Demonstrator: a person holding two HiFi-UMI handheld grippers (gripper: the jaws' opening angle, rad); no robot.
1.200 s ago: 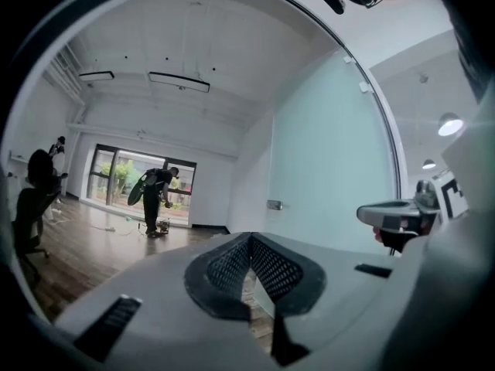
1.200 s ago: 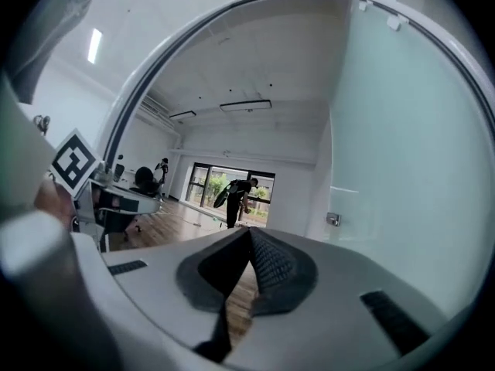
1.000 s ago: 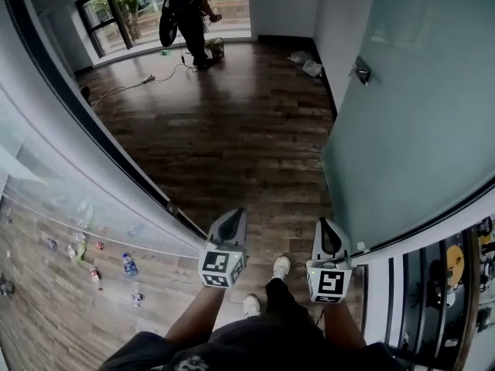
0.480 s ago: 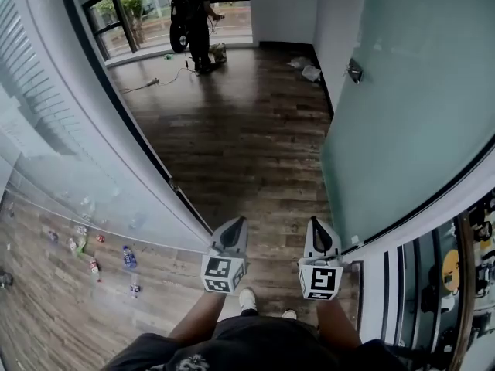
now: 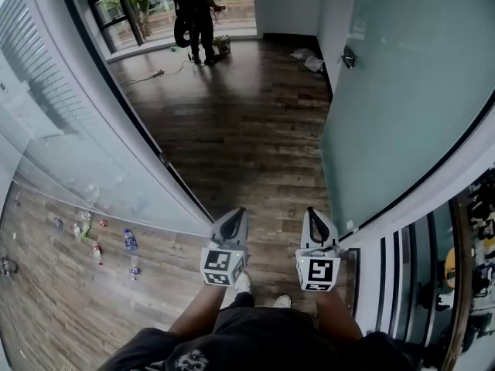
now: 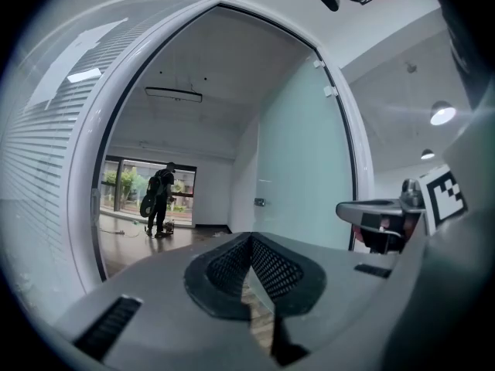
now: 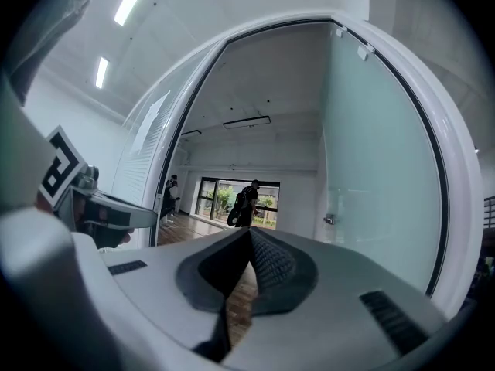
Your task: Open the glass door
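Observation:
The frosted glass door (image 5: 402, 107) stands swung open along the right side, its small metal handle (image 5: 349, 56) far ahead of me. In the head view both grippers are held level over the wooden floor, in the doorway. My left gripper (image 5: 236, 212) is shut with nothing in it, as is my right gripper (image 5: 312, 209). The left gripper view shows its tips (image 6: 250, 236) meeting, with the door (image 6: 302, 168) to the right. The right gripper view shows its tips (image 7: 250, 230) closed, with the door (image 7: 371, 184) and handle (image 7: 329, 219) at the right.
A glass wall with blinds (image 5: 69, 122) and its dark frame (image 5: 131, 122) runs along the left. Bottles (image 5: 130, 240) lie on the floor behind it. A person (image 5: 197, 10) stands at the far window, beside a cable (image 5: 151, 76). White bags (image 5: 309, 59) lie near the door.
Both grippers have been carried forward through the doorway, still shut. The door panel and the glass wall have slid closer past either side, and the person's feet have stepped.

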